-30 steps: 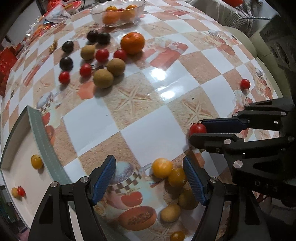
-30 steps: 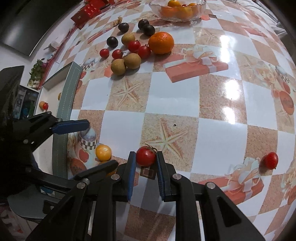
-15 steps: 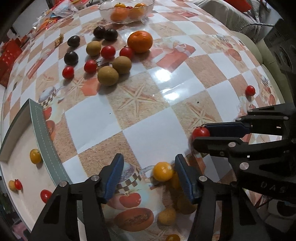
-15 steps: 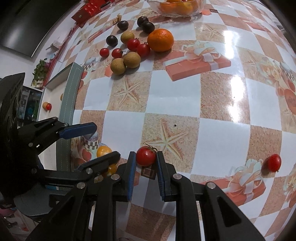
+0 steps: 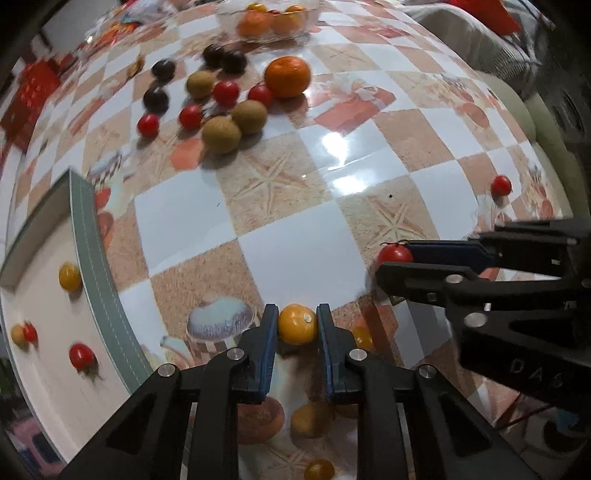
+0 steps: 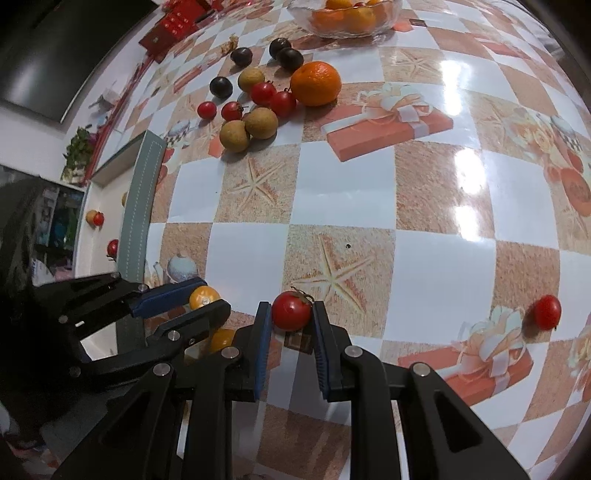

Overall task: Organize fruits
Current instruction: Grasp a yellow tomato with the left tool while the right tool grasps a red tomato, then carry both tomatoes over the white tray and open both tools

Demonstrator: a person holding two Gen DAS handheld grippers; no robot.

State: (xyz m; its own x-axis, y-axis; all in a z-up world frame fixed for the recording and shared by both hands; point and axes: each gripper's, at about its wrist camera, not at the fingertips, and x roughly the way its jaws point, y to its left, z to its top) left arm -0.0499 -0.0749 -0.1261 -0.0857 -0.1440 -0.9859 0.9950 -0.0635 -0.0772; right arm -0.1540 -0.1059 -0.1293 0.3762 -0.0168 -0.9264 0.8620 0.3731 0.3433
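Glossy checkered tablecloth [image 5: 303, 254] under both claws: left claw [image 5: 297, 328] grips a yellow tomato [image 5: 297, 323], right claw [image 6: 291, 314] a red tomato [image 6: 291, 310].

Left tool [image 5: 297, 326] jaws gone from wide apart to clamped on yellow tomato [image 5: 297, 324]

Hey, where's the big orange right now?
In the left wrist view the big orange sits on the far side of the table, just in front of the glass bowl, touching a red cherry tomato on its left.

Checkered tablecloth [image 6: 436, 266], red boxes [image 6: 173, 27]
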